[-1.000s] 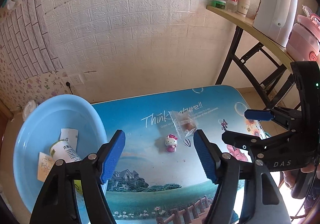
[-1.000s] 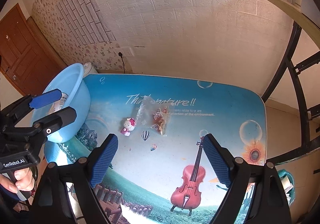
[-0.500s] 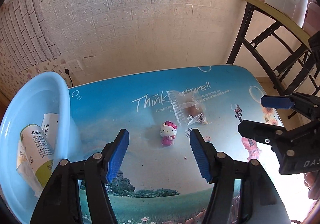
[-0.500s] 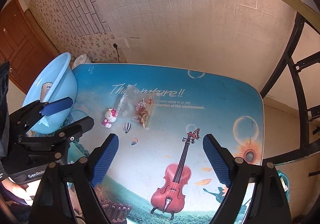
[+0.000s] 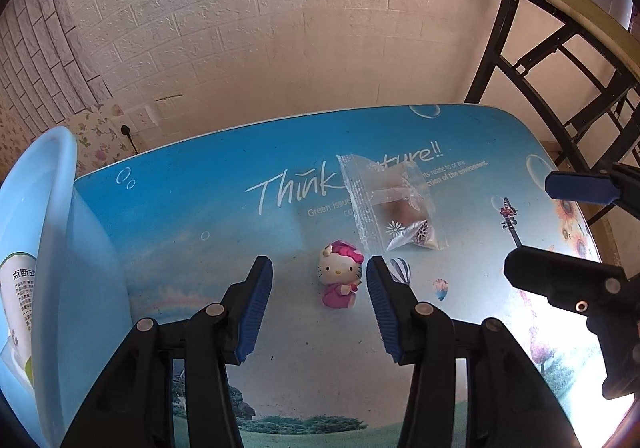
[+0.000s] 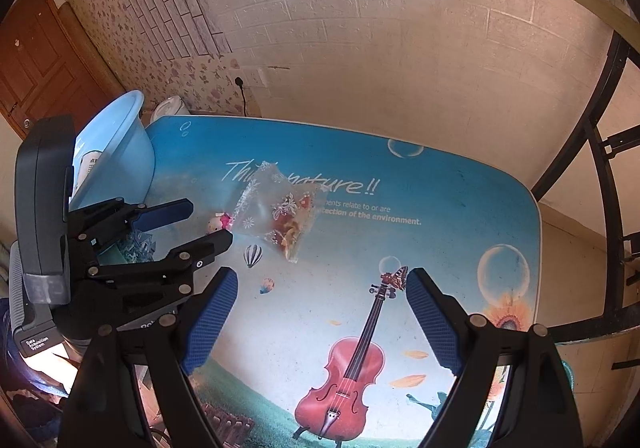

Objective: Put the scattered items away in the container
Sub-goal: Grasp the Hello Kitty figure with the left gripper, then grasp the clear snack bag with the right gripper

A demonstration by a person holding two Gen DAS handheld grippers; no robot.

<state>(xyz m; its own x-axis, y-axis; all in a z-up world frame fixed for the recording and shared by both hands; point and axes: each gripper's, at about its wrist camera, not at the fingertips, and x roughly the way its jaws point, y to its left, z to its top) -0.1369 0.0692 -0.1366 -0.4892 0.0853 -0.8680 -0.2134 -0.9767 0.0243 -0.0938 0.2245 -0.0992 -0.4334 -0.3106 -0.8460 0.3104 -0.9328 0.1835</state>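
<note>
A small pink-and-white cat figurine (image 5: 340, 280) stands on the blue printed table (image 5: 200, 207). My left gripper (image 5: 320, 272) is low over it with the figurine between its closing jaws. The right pad is close to the figurine, the left pad well clear. A clear snack bag (image 5: 392, 203) lies just behind the figurine. The light blue basin (image 5: 56, 207) at the left edge holds a white-and-green bottle (image 5: 18, 288). In the right wrist view the figurine (image 6: 220, 223) peeks out between the left gripper's (image 6: 208, 221) fingers. My right gripper (image 6: 322, 280) hovers open and empty over the violin print.
The right gripper (image 5: 536, 224) hangs to the right of the snack bag (image 6: 280, 211). A black-framed shelf (image 5: 560, 59) stands beyond the table's right end. The basin (image 6: 120, 143) overhangs the table's left end, beside a white appliance (image 6: 170, 111) and a wooden door (image 6: 40, 59).
My left gripper has come down toward the table and its jaws have narrowed around the cat figurine. The right gripper has sunk a little and stays wide open.
</note>
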